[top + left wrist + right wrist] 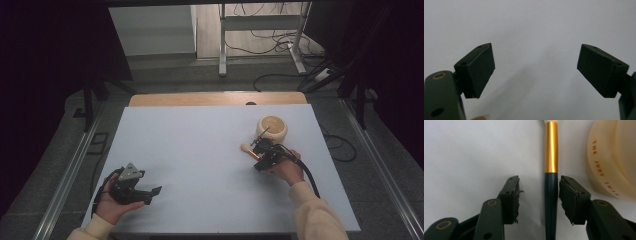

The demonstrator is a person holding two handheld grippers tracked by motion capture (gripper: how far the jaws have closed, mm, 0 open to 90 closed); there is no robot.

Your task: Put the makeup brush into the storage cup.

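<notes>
A slim make-up brush with a dark tapered handle, a gold metal ferrule and a cream head (551,190) lies flat on the pale grey table top (200,150), towards its right side, just in front of a squat cream-coloured round pot with orange lettering on its wall (609,170). The right gripper (539,197) is set down over the brush with the dark handle between its jaws; they are part-way closed, the right pad is close against the handle and the left one has a clear gap, so nothing is clamped yet.

The brush looks light and stiff, and its smooth lacquered handle and polished ferrule will probably be slippery, so a square pinch on the dark handle just below the gold band seems the best hold. The soft head should be left alone. Lying low on the table, it may roll as the pads meet.

The pot stands just beside the brush on the right and could be nudged; whether anything is in it I cannot tell from the high view.

The left gripper (142,192) rests at the near left of the table, jaws wide apart and empty.
</notes>
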